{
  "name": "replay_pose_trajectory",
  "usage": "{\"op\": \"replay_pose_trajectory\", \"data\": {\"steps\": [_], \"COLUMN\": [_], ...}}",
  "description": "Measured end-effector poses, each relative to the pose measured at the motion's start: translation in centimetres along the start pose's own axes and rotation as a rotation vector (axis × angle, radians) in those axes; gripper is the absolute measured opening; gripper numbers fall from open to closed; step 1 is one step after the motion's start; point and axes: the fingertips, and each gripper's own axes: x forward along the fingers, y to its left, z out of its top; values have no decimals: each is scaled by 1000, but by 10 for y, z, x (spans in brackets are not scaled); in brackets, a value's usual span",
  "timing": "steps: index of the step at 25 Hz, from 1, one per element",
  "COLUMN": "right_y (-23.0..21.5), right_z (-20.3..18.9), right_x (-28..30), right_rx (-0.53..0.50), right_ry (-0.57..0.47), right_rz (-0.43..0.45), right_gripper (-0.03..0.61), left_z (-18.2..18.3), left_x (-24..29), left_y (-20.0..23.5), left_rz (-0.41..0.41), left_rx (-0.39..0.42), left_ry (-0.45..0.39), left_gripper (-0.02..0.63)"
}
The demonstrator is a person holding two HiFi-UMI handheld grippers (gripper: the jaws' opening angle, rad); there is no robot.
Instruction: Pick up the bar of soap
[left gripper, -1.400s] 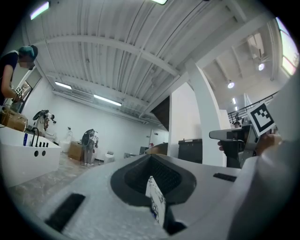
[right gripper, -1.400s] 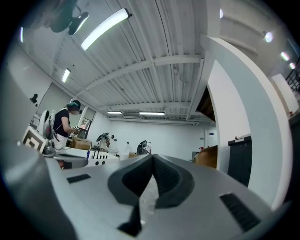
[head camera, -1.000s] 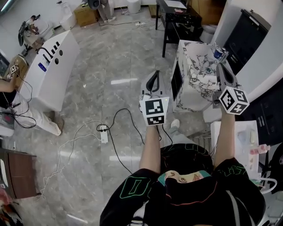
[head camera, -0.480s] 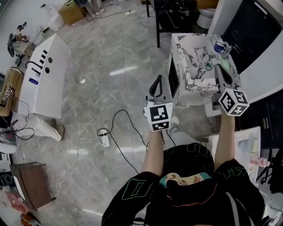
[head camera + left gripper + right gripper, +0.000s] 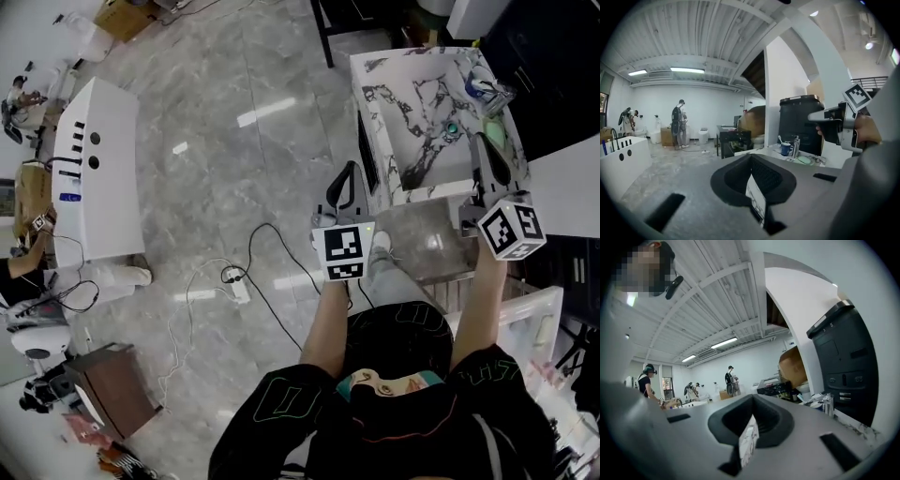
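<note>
A pale green bar of soap (image 5: 496,134) lies on the right ledge of the marble-patterned sink (image 5: 412,192), also seen far off as the soap (image 5: 804,160) in the left gripper view. My right gripper (image 5: 485,142) hovers over the sink's right rim, its tip just beside the soap, jaws shut and empty. My left gripper (image 5: 348,172) is held at the sink's left outer side, jaws shut with nothing in them. In the right gripper view the soap is hidden; the faucet (image 5: 829,405) shows.
A blue mug (image 5: 480,87) and a faucet (image 5: 452,127) stand at the sink's back. A white unit (image 5: 94,169) stands at the left, cables and a power strip (image 5: 234,281) lie on the floor. A white rack (image 5: 536,323) is at the right. People stand far back (image 5: 678,123).
The sink has come closer and lower in the head view. Both grippers have advanced toward it, and the right one now reaches the ledge beside the soap.
</note>
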Motion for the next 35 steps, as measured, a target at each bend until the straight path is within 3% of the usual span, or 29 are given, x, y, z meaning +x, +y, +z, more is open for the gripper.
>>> {"op": "replay_pose_trajectory", "data": {"steps": [7, 15, 19, 30, 35], "right_y": [-38, -26, -27, -111, -148], "right_z": [2, 22, 21, 33, 22], "right_x": [50, 85, 92, 81, 63], "right_rx": [42, -1, -45, -68, -53], "right_ry": [-36, -59, -46, -54, -17], "right_rz": [8, 65, 64, -171, -289], "right_gripper": [6, 6, 6, 6, 6], "left_z": [19, 44, 35, 39, 20], "left_x": [68, 90, 106, 186, 203], "left_y": [-16, -7, -4, -60, -87], "left_rz": [-48, -52, -66, -279, -376], "left_rx": [29, 52, 29, 32, 12], "left_ry": [15, -5, 25, 35, 110], "left_gripper": [8, 8, 8, 8, 9]}}
